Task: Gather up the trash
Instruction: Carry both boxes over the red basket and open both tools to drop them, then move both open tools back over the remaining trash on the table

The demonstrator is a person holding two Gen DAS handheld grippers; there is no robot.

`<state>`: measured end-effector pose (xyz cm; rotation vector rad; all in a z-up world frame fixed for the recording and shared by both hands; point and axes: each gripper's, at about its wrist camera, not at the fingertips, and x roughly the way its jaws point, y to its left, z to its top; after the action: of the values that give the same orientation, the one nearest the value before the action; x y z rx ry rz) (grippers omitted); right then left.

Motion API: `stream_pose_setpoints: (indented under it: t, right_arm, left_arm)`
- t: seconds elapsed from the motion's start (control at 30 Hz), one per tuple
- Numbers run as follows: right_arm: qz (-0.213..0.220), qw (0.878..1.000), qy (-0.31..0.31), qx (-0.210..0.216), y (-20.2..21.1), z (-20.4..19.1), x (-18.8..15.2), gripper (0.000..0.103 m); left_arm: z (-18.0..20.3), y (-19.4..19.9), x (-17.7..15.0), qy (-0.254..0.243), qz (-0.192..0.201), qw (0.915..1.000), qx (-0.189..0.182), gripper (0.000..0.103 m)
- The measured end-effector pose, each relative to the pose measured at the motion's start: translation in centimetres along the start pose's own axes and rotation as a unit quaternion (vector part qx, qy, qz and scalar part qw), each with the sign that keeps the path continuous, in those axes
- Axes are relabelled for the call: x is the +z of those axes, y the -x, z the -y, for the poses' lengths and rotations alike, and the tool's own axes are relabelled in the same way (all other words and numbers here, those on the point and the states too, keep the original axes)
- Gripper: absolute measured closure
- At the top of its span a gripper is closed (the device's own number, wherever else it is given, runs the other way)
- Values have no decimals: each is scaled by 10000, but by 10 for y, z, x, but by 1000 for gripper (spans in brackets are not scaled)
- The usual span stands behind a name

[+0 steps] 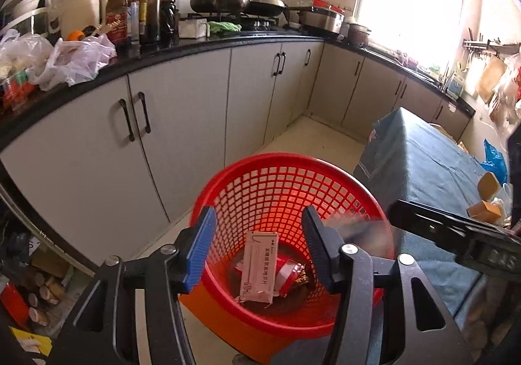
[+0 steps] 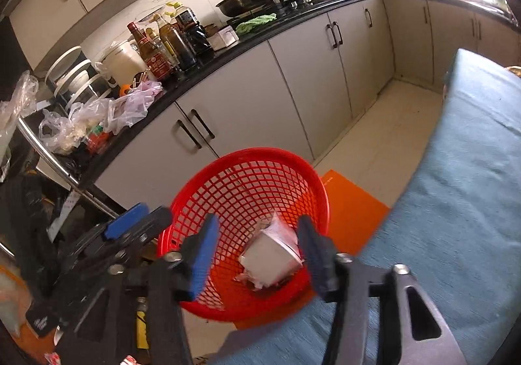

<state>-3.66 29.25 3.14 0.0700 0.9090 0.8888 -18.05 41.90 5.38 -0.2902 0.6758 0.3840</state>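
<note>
Hovering over the red basket [image 1: 276,202], both grippers point down into it with their fingers spread apart and nothing between them. The left gripper [image 1: 259,244] sits right above the basket mouth, blue pad on one finger, dark pad on the other. Down at the bottom of the basket there's a pale pink packet [image 1: 258,267] lying flat-ish, plus a crumpled red wrapper [image 1: 291,272] just beside it, touching.

From the right wrist view the right gripper [image 2: 255,247] is released too, and a white carton-looking box [image 2: 272,259] shows inside the basket between the fingers, a bit blurry, so I can't tell if it's resting on the bottom. The basket stands on an orange mat [image 2: 351,205] on the floor, tucked between the grey cabinets [image 2: 247,98] and a table with a blue cloth [image 2: 456,186].

Two small tan boxes [image 1: 486,199] sit on that blue cloth, well apart from the basket. The counter [image 1: 182,46] is packed with sauce bottles [image 1: 143,7], plastic bags and pans.
</note>
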Motion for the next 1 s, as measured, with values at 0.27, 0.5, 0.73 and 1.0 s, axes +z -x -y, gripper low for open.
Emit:
stream_pose_setpoints:
  t: [0.27,0.5,0.73,1.0]
  right_arm:
    - [-29,9998,-62,-206,14,14,-9,44]
    - [224,9977,71,-640,47,28,-30,39]
    - [546,9949,-98,-847,87,48,-49,32]
    - [452,9939,-263,-969,117,73,-76,28]
  left_arm:
    - [-8,16,-8,-10,57,9998,174,38]
    - [13,22,-20,-221,-53,9996,172,37]
    - [46,39,-30,-626,141,9967,490,36]
    - [81,55,-41,-1025,281,9918,711,35]
